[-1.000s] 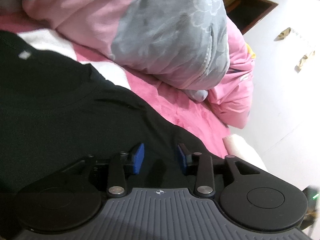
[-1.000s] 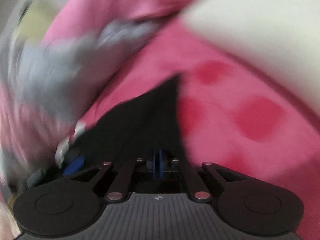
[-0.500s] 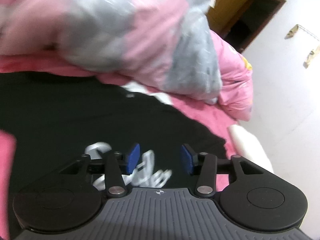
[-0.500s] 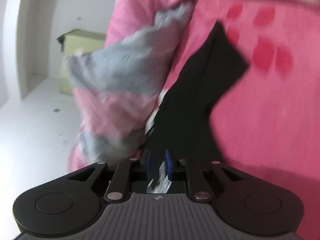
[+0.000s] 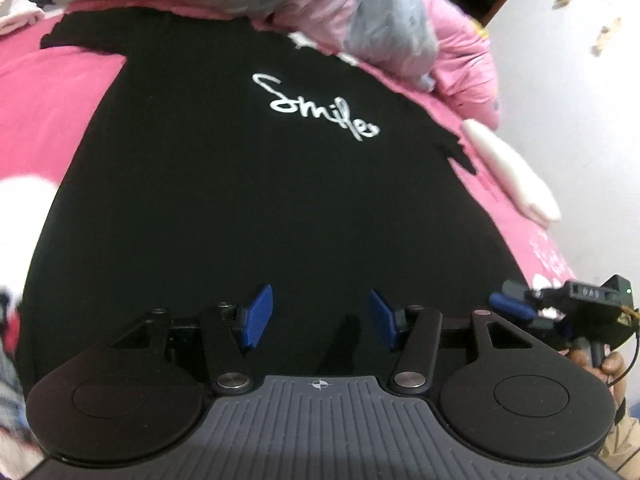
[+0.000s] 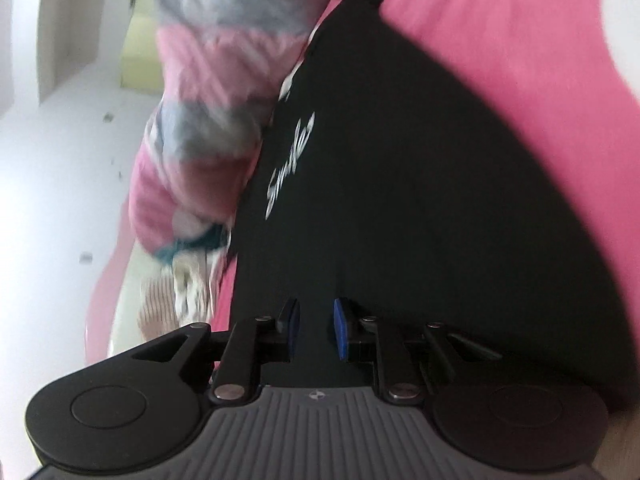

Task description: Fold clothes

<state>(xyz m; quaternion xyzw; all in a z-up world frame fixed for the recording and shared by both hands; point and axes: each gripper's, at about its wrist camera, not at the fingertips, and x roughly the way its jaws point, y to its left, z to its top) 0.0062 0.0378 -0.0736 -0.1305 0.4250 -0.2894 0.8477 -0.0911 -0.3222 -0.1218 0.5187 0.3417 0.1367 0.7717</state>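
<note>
— So, what lies off your left edge?

— Bare pink bedsheet (image 5: 48, 96) runs along the left side of the black T-shirt (image 5: 248, 200), which lies spread flat, its white "Smiles" print (image 5: 316, 110) facing up.

— And your tongs?

— Your left gripper (image 5: 318, 318) hangs above the shirt's near part, jaws about half apart after opening, nothing between them. Your right gripper (image 6: 314, 330) also sits over black cloth, jaws parted by a narrow gap after opening, gripping nothing.

— Any room on the right?

— Little: the pink-and-grey quilt (image 5: 360, 16) crowds the far edge, and a white wall (image 5: 568, 100) stands beyond the mattress side.
</note>
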